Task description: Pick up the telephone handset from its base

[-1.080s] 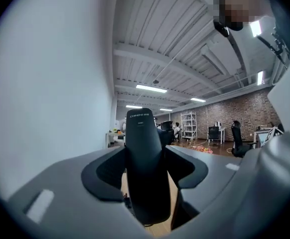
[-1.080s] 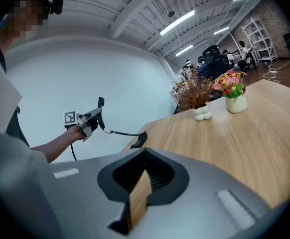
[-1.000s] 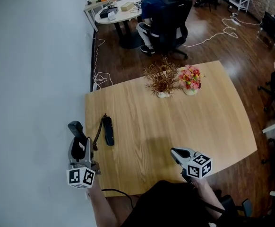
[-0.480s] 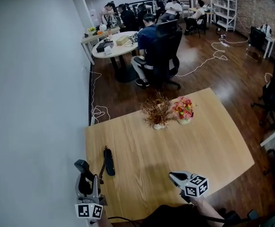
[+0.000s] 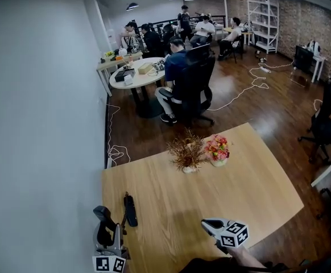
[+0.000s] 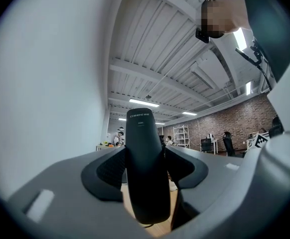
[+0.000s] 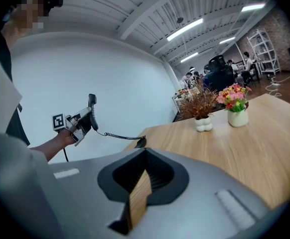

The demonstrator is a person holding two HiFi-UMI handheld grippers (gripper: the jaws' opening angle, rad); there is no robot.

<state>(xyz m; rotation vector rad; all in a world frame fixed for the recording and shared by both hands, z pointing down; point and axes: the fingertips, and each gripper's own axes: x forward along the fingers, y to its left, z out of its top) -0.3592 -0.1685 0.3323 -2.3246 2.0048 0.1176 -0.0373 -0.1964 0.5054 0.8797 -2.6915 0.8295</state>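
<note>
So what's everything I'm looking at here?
Light wooden table: one, tan, in front of the person.
Slim black telephone base: one, near the table's left edge.
Black telephone handset: one, held off the base.
Coiled black cord: one, from handset to base.
Dried brown plant in a white vase: one, at the table's far edge.
Pink-and-red flowers in a white pot: one, beside the dried plant.
Round white table: one, background, with people seated.
Left gripper: grey, clamped on the handset.
Right gripper: grey, empty, jaws narrowly apart.
</note>
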